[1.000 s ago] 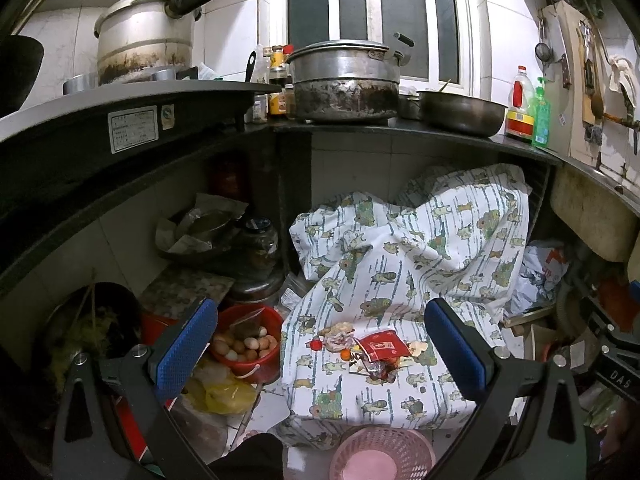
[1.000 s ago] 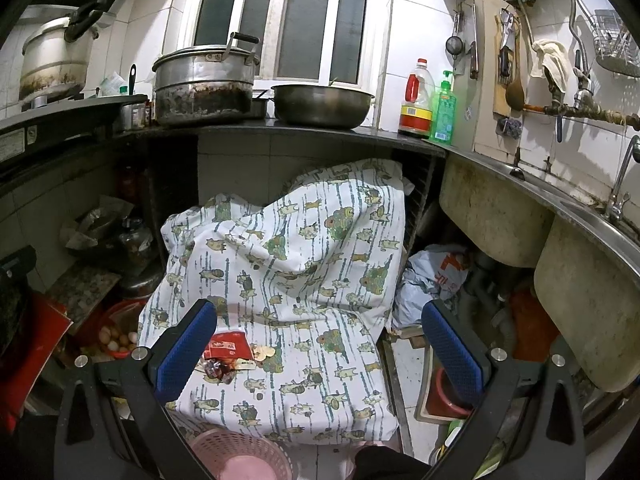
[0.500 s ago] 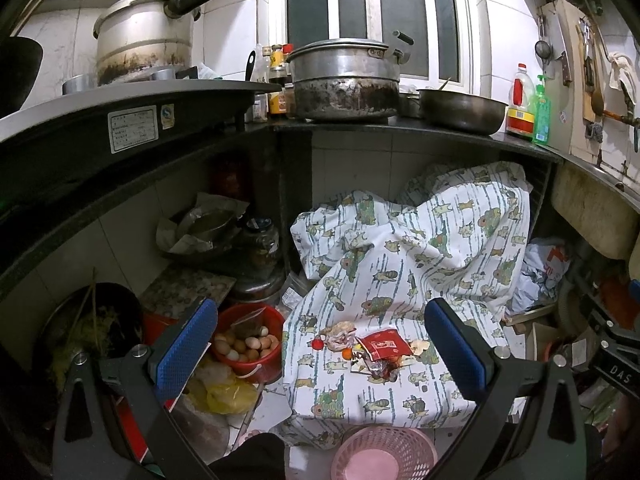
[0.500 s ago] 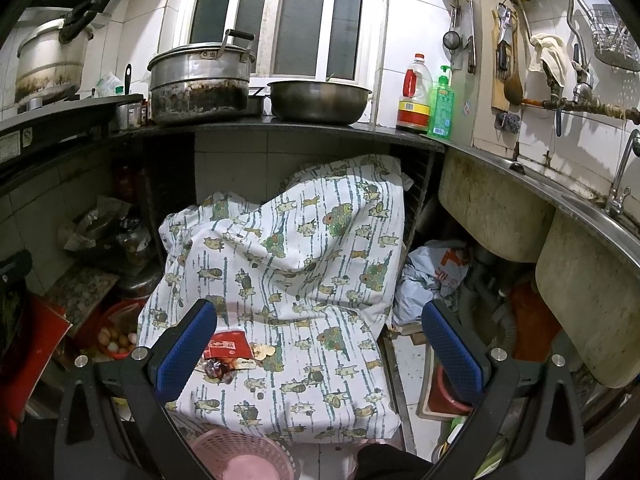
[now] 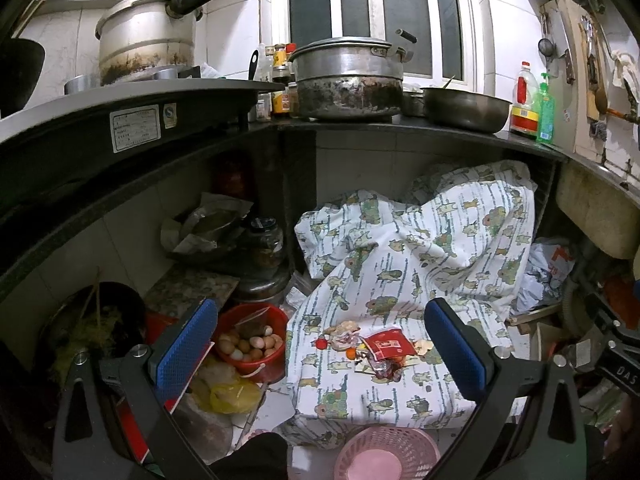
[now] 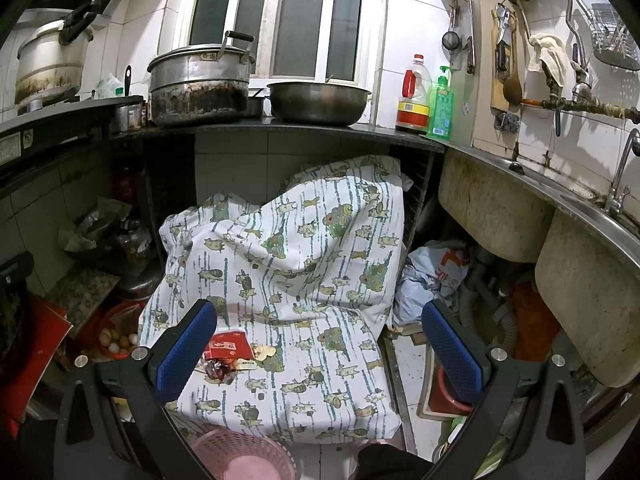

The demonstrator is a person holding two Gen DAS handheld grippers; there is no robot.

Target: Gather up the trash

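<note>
A small heap of trash lies on a patterned cloth [image 5: 400, 272] that covers a low surface: a red packet [image 5: 389, 347], crumpled wrappers [image 5: 384, 368], peels and a small red cap [image 5: 320, 343]. The right wrist view shows the same red packet [image 6: 226, 349] and wrappers [image 6: 218, 370] beside the left fingertip. A pink mesh basket [image 5: 386, 454] stands on the floor just in front of the cloth, also visible as the pink mesh basket [image 6: 244, 458]. My left gripper [image 5: 320, 344] hangs open above the trash. My right gripper [image 6: 320, 344] is open too, over the cloth, holding nothing.
A red bowl of eggs [image 5: 250, 342] and yellow bags [image 5: 228, 394] sit left of the cloth. Pots [image 5: 348, 76] and a metal basin [image 6: 318, 102] stand on the dark counter [image 5: 400, 128]. Sink undersides [image 6: 492, 216], pipes and a plastic bag [image 6: 436, 276] crowd the right.
Both views have shifted only slightly; the right wrist view has drifted a little closer to the cloth. The trash and basket lie where they were.
</note>
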